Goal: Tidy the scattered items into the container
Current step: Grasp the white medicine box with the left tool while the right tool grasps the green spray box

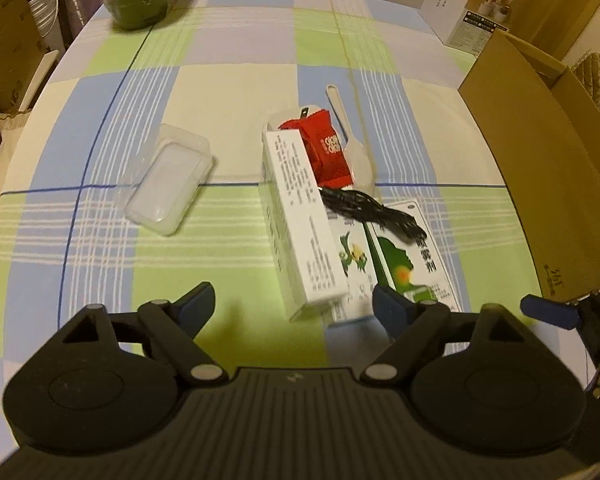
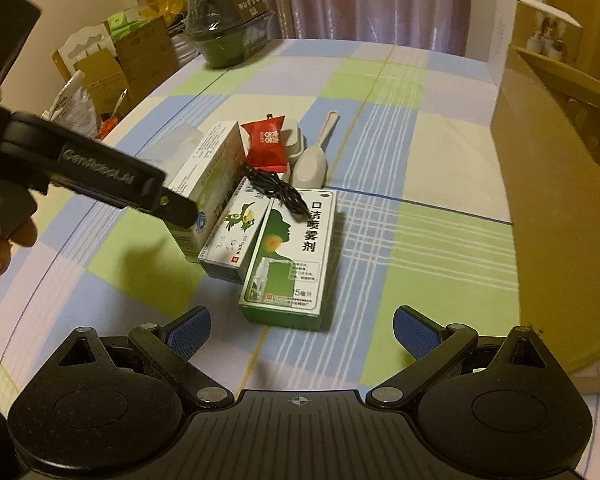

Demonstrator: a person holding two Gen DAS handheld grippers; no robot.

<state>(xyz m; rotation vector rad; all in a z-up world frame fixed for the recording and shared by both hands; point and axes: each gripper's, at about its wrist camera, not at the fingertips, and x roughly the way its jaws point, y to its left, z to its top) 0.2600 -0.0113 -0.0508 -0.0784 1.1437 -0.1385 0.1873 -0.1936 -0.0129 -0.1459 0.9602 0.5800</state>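
Left wrist view: left tongs spread, nothing pinched, pitched steeply down over tall white box at 12 o'clock. Advice: straddle its narrow sides before squeezing. Right tongs spread, empty, above green spray box. Cardboard container at 2 o'clock on counter.

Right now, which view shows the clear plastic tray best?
The left wrist view: the clear plastic tray lies fully visible, left of the boxes. In the right wrist view only a blurred corner shows behind the white box.
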